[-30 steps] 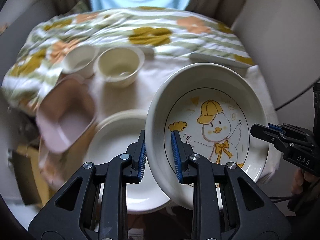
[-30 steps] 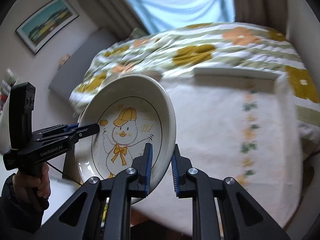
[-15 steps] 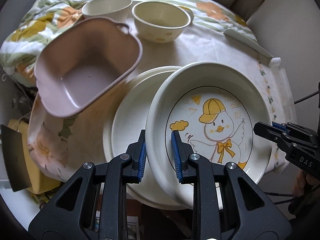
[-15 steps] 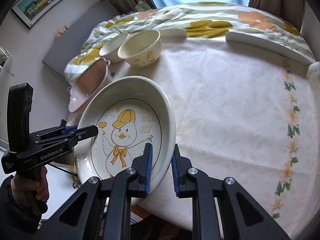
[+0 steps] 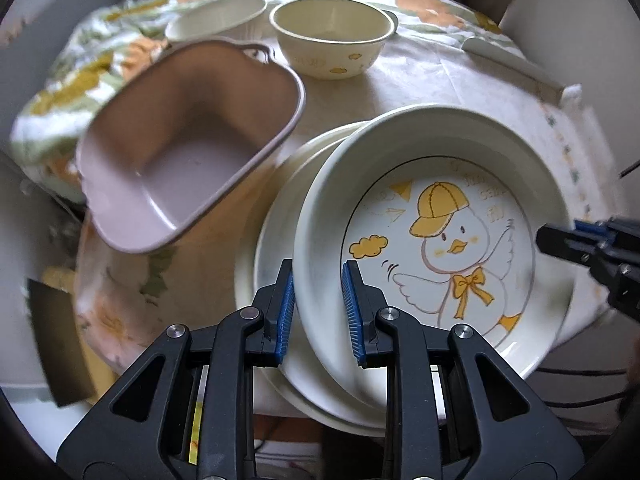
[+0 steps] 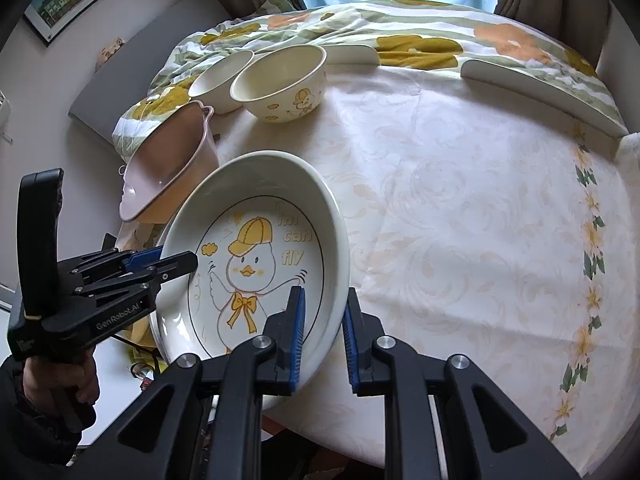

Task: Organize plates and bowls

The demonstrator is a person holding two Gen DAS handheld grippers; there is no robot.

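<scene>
A: Lowered since the earlier frames, the duck plate (image 5: 452, 240) now sits over the plain plate (image 5: 276, 216), where a second ago it hung tilted above the cloth. Both grippers came down with it.

B: Grip state?

A: Left gripper (image 5: 318, 308) is clamped on the plate's near-left rim, blue pads either side of the wall. Right gripper (image 6: 322, 334) is clamped on the opposite rim, one pad inside and one outside. From the left wrist view its black tip enters at the far right edge.

B: Is the duck plate seated?

A: Cannot tell whether it rests fully. It looks slightly tilted, with the plain plate's rim showing to the left of and below the left gripper's fingers.

B: Beyond the fingers?

A: Ahead and left of the left gripper, a pink square bowl (image 5: 192, 140) leans tilted, near the plain plate. Farther ahead stands a cream bowl (image 5: 332, 36) with yellow print, and a second cream bowl (image 5: 218, 20) just beside it on the left. All are on the pale tablecloth (image 6: 460, 208); a floral blanket (image 6: 400, 20) lies past that.

B: Person?

A: One hand (image 6: 56, 380) grips the left tool's handle.
</scene>
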